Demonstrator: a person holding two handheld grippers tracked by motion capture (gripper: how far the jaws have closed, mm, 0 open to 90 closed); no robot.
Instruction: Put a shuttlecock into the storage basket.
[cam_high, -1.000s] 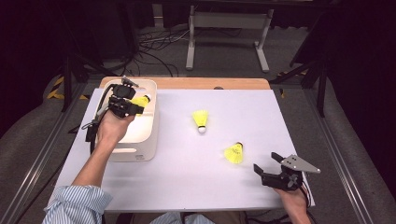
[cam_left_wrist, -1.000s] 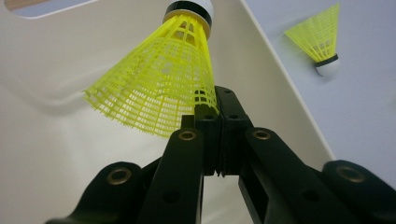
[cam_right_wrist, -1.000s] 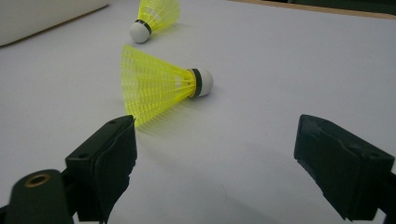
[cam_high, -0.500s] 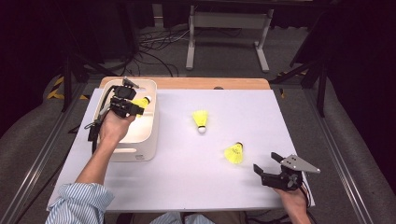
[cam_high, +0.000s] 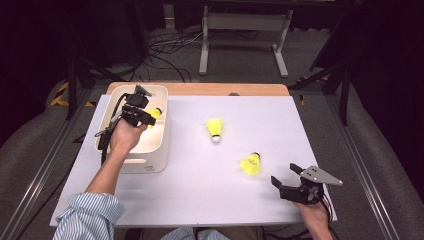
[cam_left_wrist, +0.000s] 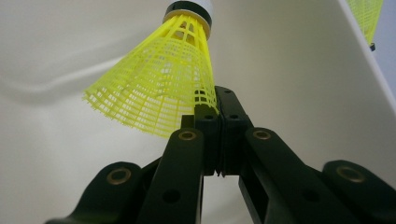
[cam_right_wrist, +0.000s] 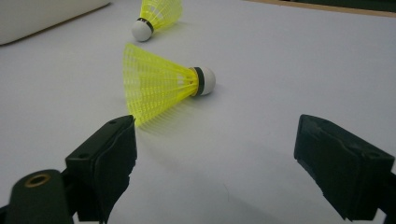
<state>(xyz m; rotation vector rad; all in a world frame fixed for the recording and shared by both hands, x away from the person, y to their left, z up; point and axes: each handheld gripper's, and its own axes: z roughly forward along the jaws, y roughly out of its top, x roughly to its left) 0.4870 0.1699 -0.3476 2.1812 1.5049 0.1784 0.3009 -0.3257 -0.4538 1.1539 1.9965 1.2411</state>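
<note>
My left gripper (cam_high: 148, 119) hovers over the white bin (cam_high: 156, 159) at the table's left, shut on the skirt rim of a yellow shuttlecock (cam_high: 156, 113). In the left gripper view the closed jaws pinch the mesh edge of this shuttlecock (cam_left_wrist: 159, 88), whose white cork points away toward the bin's inner wall (cam_left_wrist: 289, 56). Two more yellow shuttlecocks lie on the white table: one mid-table (cam_high: 215, 129), one nearer the right (cam_high: 251, 164). My right gripper (cam_high: 284, 173) rests open at the front right, a short way behind that nearer shuttlecock (cam_right_wrist: 159, 81), which lies on its side.
The white tabletop (cam_high: 225, 200) has a wooden strip (cam_high: 225, 89) along its far edge. Beyond it stand a metal frame (cam_high: 240, 30) and cables on the floor. In the right gripper view the mid-table shuttlecock (cam_right_wrist: 156, 14) and the bin's corner (cam_right_wrist: 42, 14) show farther off.
My left gripper has sunk a little toward the bin with the shuttlecock still in its jaws. The right gripper and the two loose shuttlecocks have stayed put.
</note>
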